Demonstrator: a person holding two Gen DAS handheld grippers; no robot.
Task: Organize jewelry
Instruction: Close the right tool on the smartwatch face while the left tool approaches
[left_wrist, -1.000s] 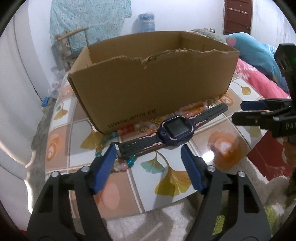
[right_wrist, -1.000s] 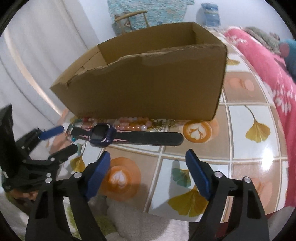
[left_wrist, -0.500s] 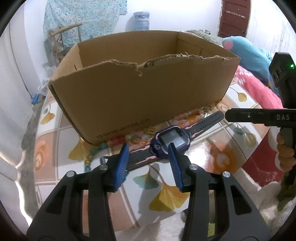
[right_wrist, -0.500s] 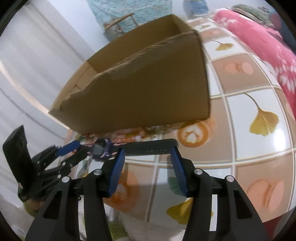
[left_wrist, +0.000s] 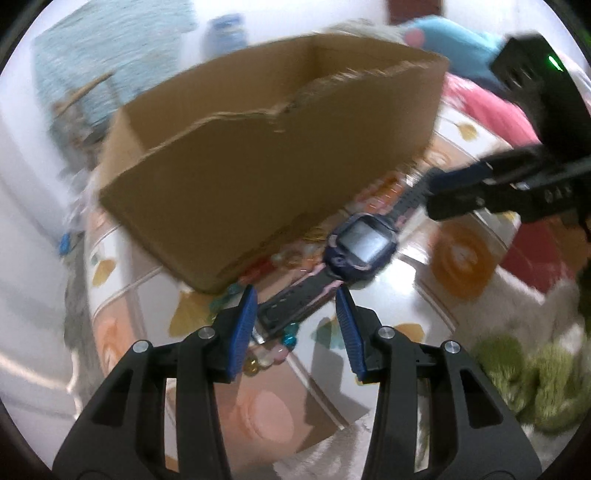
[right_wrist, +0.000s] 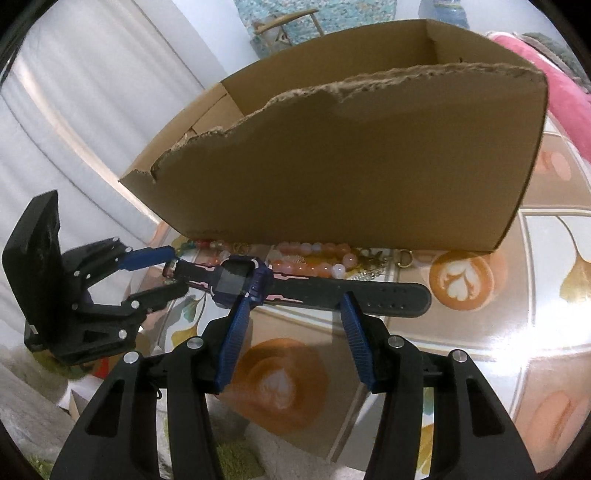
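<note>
A dark blue smartwatch (right_wrist: 240, 282) (left_wrist: 364, 242) with a black strap lies flat on the tiled table in front of a torn cardboard box (right_wrist: 369, 166) (left_wrist: 258, 166). My left gripper (left_wrist: 295, 299) (right_wrist: 173, 271) stands half open, its fingers on either side of one strap end with a gap showing. My right gripper (right_wrist: 295, 301) (left_wrist: 443, 195) is also half open, just in front of the other strap half; its fingertips overlap the watch case and the strap, which runs crosswise. Pink and orange bead bracelets (right_wrist: 314, 254) lie along the foot of the box.
Teal and clear beads (left_wrist: 290, 338) lie under the strap end near my left fingers. A gold clasp ring (right_wrist: 404, 256) sits by the box corner. The glossy table (right_wrist: 461, 332) ends near me above a green rug (left_wrist: 535, 376). Pink bedding (right_wrist: 569, 103) lies to the right.
Both grippers have narrowed their jaws and come in close to the watch, one at each strap half. The left view has rolled and is blurred.
</note>
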